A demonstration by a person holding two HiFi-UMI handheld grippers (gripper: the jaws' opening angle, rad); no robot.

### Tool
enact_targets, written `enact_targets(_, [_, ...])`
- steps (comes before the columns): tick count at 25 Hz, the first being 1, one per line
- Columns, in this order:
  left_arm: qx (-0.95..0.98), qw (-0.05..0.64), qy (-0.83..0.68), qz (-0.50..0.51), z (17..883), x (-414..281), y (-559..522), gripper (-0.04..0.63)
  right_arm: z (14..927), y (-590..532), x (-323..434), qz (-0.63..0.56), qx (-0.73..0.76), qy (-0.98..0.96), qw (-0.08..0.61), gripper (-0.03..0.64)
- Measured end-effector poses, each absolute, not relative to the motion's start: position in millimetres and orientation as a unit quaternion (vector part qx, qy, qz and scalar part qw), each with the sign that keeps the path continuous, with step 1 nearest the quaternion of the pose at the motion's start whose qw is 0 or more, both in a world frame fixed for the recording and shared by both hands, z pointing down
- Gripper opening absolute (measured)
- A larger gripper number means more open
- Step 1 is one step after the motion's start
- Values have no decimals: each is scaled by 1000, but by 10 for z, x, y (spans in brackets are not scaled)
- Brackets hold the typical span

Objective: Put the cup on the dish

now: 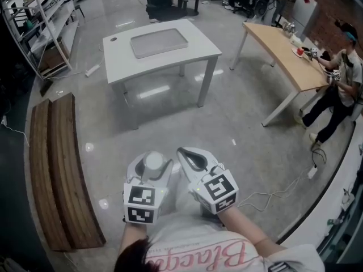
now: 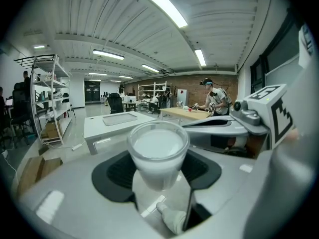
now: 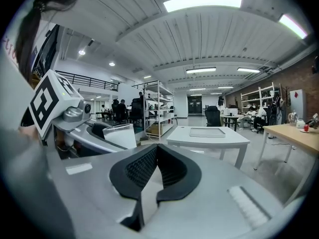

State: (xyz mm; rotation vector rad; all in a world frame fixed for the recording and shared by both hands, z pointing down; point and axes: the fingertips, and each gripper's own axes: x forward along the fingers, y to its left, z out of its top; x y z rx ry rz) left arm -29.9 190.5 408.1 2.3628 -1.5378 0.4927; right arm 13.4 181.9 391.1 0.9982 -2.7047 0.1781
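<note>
Left gripper clamped on a translucent white cup, upright, near the body. Right gripper pressed shut, empty. Grey tray lies far off on the white table; carry the cup level, grip steady, lower it squarely.

The room is big, with a shiny grey floor, a white ceiling with long bright lights, and a red brick wall on the right side. A white table stands in the middle, a long wooden table stands to its right with a person beside it, and metal shelves stand at the left. Two long brown boards lie side by side on the floor at the left, and a white cable curls on the floor at the right.
</note>
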Motion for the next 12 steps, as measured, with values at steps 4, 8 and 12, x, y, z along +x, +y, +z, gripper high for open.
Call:
enact_targets(4, [816, 141, -533, 173, 4076, -302, 1712, 261, 3918, 1628, 126, 65, 338, -930, 128, 2])
enact_targets(8, [814, 142, -535, 176, 4062, -280, 1464, 261, 3899, 1379, 137, 64, 333, -932, 130, 2])
enact_targets(12, [814, 138, -535, 181, 4032, -253, 1223, 261, 3858, 1133, 173, 64, 334, -932, 126, 2])
